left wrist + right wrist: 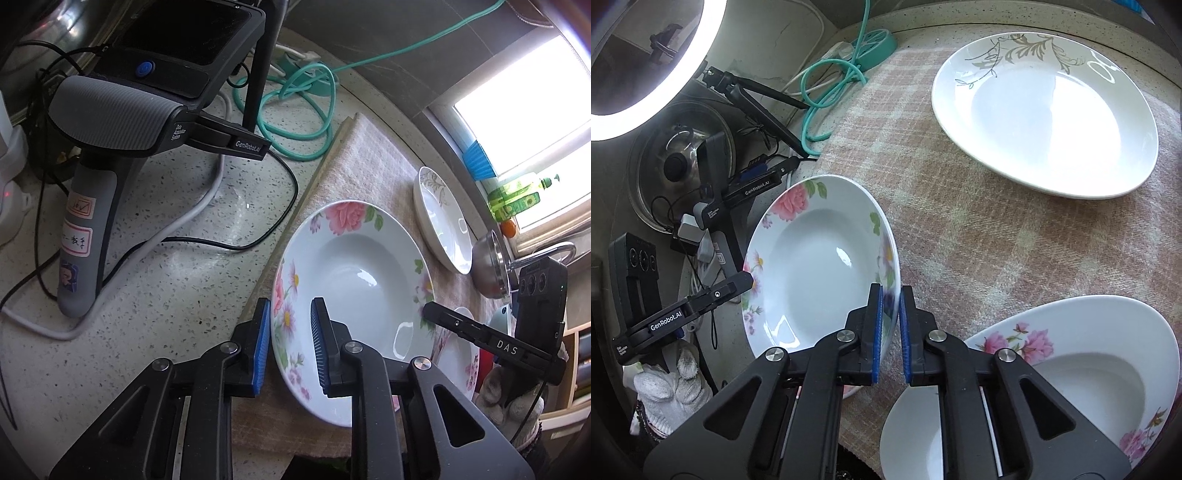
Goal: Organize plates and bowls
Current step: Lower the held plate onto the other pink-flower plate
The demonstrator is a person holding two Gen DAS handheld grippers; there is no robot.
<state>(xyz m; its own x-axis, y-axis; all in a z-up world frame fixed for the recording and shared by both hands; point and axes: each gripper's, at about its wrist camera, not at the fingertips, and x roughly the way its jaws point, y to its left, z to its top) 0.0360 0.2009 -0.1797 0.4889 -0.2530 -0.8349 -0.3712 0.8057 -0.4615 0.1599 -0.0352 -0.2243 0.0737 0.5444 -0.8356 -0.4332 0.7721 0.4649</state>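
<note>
A deep white plate with pink flowers (351, 280) (820, 266) is held from two sides over the left edge of the plaid cloth (960, 229). My left gripper (291, 343) is shut on its left rim, with the blue pads on either side of the rim. My right gripper (891, 332) is shut on the opposite rim. In the left wrist view one black finger (476, 332) of the right gripper reaches the plate's right edge. A second floral plate (1089, 369) and a plain white dish (916, 435) lie under the right gripper.
A white plate with grey leaves (1045, 118) (439, 218) rests at the cloth's far side, and a steel bowl (491, 266) stands beyond it. Teal cable (295, 107), black wires and a parked gripper on a stand (122, 118) crowd the speckled counter. A ring light (646, 74) hangs above a pot lid (676, 162).
</note>
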